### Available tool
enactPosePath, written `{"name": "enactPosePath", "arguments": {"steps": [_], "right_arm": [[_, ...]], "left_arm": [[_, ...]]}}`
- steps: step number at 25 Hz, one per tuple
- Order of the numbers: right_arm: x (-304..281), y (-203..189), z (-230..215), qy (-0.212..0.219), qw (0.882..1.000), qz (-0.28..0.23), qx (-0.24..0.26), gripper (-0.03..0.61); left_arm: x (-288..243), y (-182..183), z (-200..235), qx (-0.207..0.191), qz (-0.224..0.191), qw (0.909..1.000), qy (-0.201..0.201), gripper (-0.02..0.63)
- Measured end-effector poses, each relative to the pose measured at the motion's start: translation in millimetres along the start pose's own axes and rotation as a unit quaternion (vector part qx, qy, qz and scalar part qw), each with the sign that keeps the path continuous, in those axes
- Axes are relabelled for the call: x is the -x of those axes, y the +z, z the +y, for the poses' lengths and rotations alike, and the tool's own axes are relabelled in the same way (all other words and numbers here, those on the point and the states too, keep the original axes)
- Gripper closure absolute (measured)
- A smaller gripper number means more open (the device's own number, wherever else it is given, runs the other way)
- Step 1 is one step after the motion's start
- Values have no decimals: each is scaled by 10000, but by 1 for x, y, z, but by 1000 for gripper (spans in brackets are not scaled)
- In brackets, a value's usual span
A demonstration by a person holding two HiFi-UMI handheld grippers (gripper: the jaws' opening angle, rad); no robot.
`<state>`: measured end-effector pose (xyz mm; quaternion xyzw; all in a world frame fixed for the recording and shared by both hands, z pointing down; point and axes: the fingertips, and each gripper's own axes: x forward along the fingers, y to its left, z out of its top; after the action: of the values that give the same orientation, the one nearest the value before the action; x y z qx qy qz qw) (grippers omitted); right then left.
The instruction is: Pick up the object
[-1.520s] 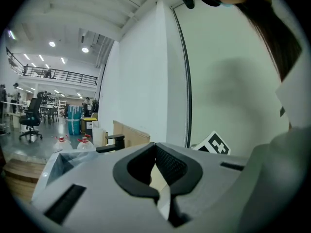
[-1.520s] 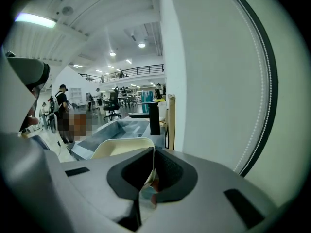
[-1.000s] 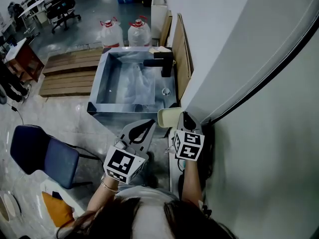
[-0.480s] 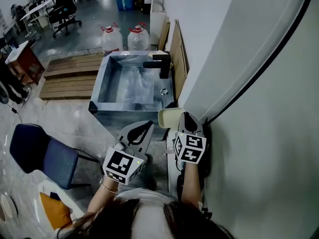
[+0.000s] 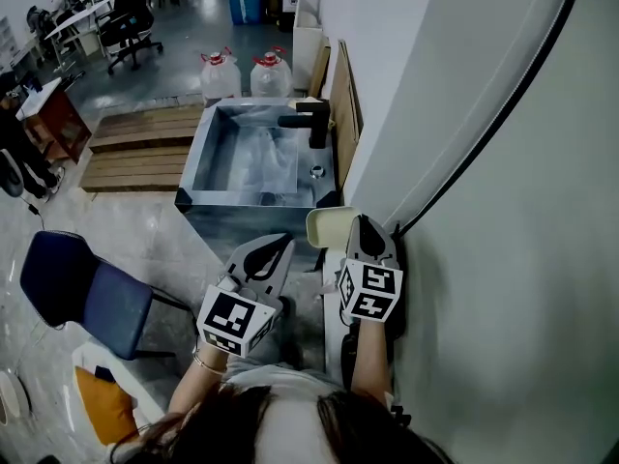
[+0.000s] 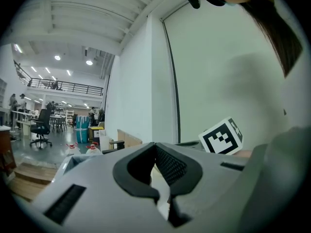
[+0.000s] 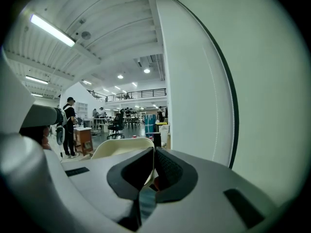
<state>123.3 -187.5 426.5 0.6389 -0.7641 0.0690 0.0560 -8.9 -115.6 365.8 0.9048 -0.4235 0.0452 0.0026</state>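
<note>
A cream bowl-like dish [image 5: 328, 226] is held up in front of me, just short of the steel sink [image 5: 198, 167]. My right gripper [image 5: 360, 224] is shut on the dish's right rim. In the right gripper view the dish [image 7: 120, 148] fans out to the left of the closed jaws of the right gripper [image 7: 153, 151]. To its left in the head view, my left gripper [image 5: 280, 242] is shut and holds nothing. In its own view the left gripper [image 6: 154, 145] has its jaws meeting, and the right gripper's marker cube [image 6: 222, 137] shows beside it.
A black tap [image 5: 311, 122] stands on the sink's right rim. Two water bottles [image 5: 221, 75] sit behind the sink, with wooden pallets [image 5: 135, 143] to its left. A blue chair [image 5: 82, 293] is at lower left. A white wall [image 5: 503, 220] runs close along my right.
Both grippers keep their grip and hardly move. The right one with the dish has drifted slightly right and down in the view. The sink has shifted a little up the frame.
</note>
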Motion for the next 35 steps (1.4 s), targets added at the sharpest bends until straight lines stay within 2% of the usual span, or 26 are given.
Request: {"name": "enactPosePath", "arguments": {"steps": [10, 21, 26, 35], "right_arm": [[42, 26, -2, 87, 9990, -437, -15, 546], [73, 39, -7, 143, 9979, -626, -120, 546], [84, 45, -2, 234, 9964, -755, -314, 546], [100, 58, 19, 164, 9951, -952, -216, 546]], "left_arm": [[13, 11, -17, -115, -75, 9998, 115, 606], [23, 12, -34, -219, 71, 9997, 104, 606], [31, 13, -35, -255, 86, 9996, 111, 606], [52, 16, -29, -254, -46, 9996, 69, 606]]}}
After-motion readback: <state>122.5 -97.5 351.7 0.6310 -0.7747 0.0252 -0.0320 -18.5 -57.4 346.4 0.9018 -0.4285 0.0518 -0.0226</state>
